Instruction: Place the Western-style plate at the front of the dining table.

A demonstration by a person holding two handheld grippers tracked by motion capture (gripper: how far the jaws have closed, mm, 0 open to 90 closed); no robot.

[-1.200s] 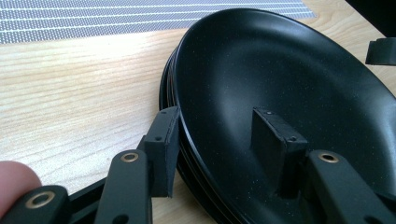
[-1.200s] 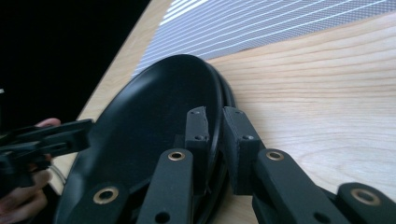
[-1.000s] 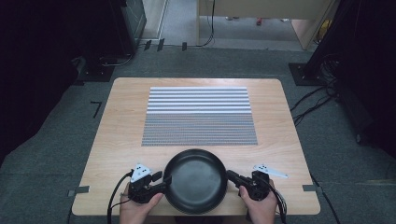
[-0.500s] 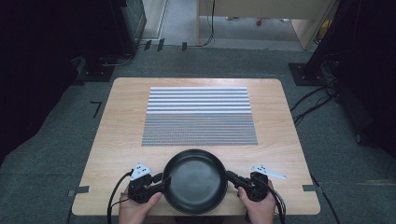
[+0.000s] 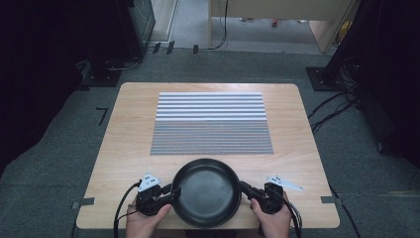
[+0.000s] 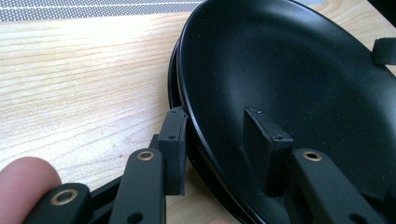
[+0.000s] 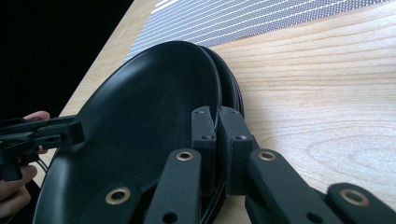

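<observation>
While resting at the near edge of the bench, just short of the striped placemat: black frying pan. Right tool clamped tight on the pan's right rim, one jaw inside, one outside. Left tool astride the pan's left rim, jaws just closing, a clear gap inside, no firm grip yet.

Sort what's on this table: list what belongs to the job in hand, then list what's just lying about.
In the job:
black pan, rim held at both sides
left gripper, jaws straddling the rim, have just been closing
right gripper, shut on the rim

Lying about:
striped mat, behind the pan
wooden table
</observation>
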